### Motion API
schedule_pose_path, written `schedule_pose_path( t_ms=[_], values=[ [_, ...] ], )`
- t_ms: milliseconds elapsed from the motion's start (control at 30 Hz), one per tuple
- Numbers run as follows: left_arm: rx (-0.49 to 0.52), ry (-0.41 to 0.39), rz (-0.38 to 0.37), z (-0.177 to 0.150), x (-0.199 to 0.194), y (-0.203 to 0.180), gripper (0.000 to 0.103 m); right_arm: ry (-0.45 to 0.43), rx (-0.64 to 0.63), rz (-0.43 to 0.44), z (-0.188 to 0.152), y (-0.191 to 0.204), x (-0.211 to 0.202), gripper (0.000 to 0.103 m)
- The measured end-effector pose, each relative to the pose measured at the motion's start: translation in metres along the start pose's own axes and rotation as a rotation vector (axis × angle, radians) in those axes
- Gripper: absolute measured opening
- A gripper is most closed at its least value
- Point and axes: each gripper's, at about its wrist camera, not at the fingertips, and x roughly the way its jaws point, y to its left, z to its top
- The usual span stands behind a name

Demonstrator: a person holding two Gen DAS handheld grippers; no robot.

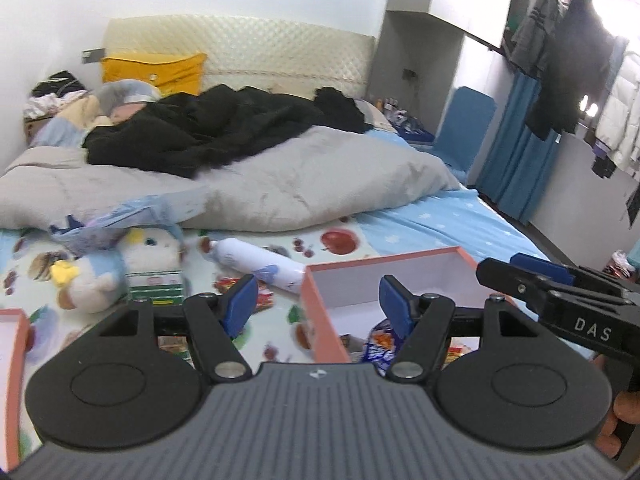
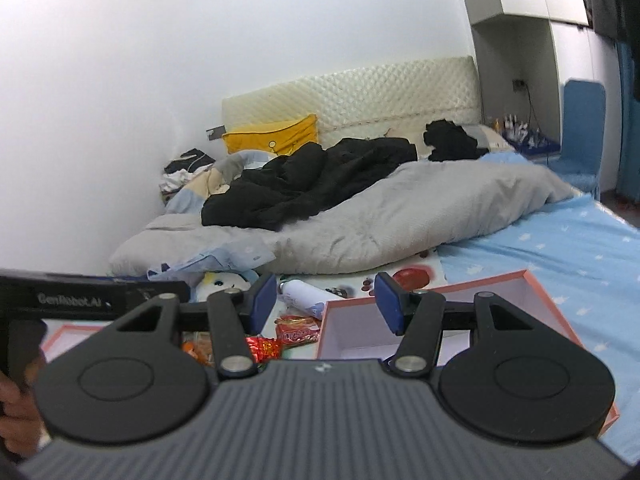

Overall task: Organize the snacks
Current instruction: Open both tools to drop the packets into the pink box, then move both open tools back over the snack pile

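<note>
A pink box (image 1: 320, 320) with a white inside lies open on the bed; it also shows in the right wrist view (image 2: 532, 300). A blue snack packet (image 1: 378, 346) lies inside it. Red snack packets (image 2: 298, 330) lie on the sheet left of the box, with more small packets (image 1: 262, 298) beside them. My left gripper (image 1: 318, 306) is open and empty, held above the box's left wall. My right gripper (image 2: 326, 304) is open and empty, above the box's left end and the red packets. It shows at the right edge of the left wrist view (image 1: 560, 292).
A white bottle (image 1: 256, 260) lies behind the box. A plush toy (image 1: 92, 276) and a green-and-white carton (image 1: 154, 284) sit to the left. A second pink lid (image 1: 16, 332) is at far left. A grey duvet (image 1: 280, 184) and black clothes (image 1: 208, 128) fill the bed behind.
</note>
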Motion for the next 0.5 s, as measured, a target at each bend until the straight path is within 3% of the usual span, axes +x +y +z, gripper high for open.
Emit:
schedule_pose_path(
  t_ms=[200, 500],
  values=[
    [-0.018, -0.016, 0.036, -0.018, -0.022, 0.020, 0.072, 0.006, -0.012, 0.017, -0.012, 0.021, -0.004, 0.057],
    [-0.091, 0.029, 0.041, -0.063, -0.028, 0.038, 0.072, 0.065, 0.013, 0.041, -0.042, 0.045, 0.001, 0.057]
  ],
)
